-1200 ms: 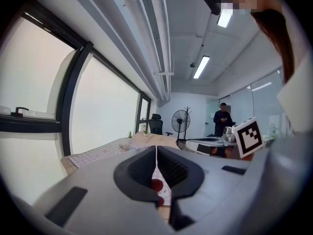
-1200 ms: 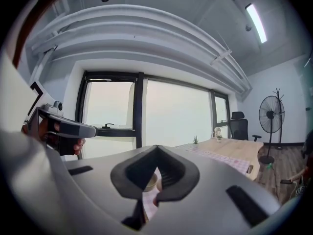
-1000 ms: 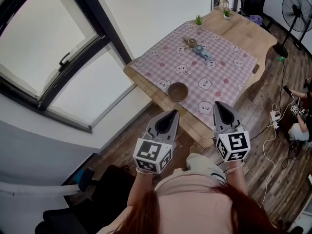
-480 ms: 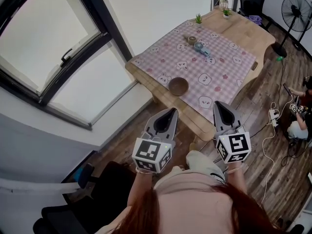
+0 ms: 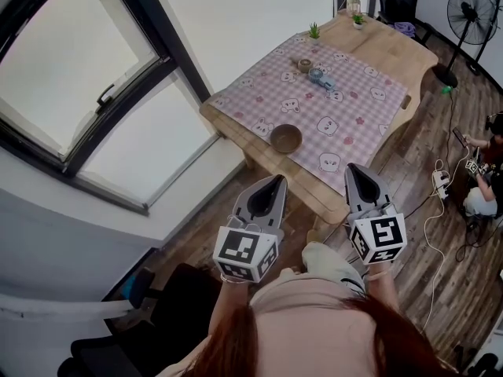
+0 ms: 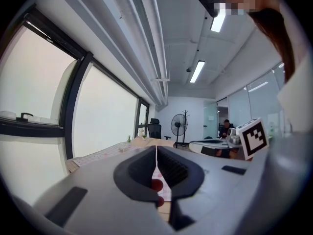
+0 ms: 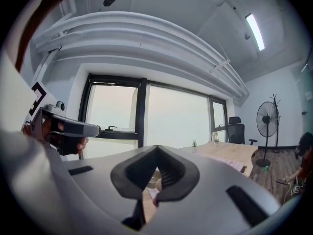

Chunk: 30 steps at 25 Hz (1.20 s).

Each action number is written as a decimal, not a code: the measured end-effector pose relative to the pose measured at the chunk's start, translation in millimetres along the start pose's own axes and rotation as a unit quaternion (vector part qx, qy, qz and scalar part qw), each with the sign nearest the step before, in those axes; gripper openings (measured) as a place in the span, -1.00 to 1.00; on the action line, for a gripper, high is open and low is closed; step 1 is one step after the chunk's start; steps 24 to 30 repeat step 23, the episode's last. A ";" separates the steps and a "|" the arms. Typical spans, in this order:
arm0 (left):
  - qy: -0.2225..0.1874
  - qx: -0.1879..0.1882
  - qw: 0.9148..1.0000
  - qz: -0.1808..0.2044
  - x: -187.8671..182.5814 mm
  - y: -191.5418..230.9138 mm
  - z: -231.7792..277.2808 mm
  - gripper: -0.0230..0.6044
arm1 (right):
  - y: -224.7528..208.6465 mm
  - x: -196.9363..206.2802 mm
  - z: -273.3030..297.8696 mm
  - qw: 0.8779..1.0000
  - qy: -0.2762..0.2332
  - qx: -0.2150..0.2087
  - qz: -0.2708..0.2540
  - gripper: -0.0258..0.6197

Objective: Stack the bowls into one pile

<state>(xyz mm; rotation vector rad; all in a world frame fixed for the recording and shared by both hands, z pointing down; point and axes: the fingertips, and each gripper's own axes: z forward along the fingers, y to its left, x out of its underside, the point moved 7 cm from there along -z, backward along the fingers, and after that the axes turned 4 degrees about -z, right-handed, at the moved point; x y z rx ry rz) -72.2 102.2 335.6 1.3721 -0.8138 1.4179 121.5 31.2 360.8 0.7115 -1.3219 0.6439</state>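
Both tools (image 5: 275, 183) (image 5: 353, 172) closed, empty.

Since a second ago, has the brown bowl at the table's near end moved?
No. The brown bowl sits on the same spot of the checked tablecloth, next to the same bear print by the cloth's near edge. Only the whole head view has shifted slightly.

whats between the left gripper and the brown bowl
Head view: only checked cloth and the table's wooden edge separate the left gripper from the bowl; no object.
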 end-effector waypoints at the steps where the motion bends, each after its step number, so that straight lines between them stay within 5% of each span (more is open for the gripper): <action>1: -0.001 0.000 1.000 0.000 0.2 -1.3 -1.1 -0.89 | 0.4 -0.2 -1.3 1.000 0.000 0.000 -0.002 -0.92; 30: -0.005 0.005 1.000 -0.003 4.8 -11.7 -3.6 -0.89 | 1.8 2.2 -13.8 1.000 0.001 -0.004 -0.007 -0.92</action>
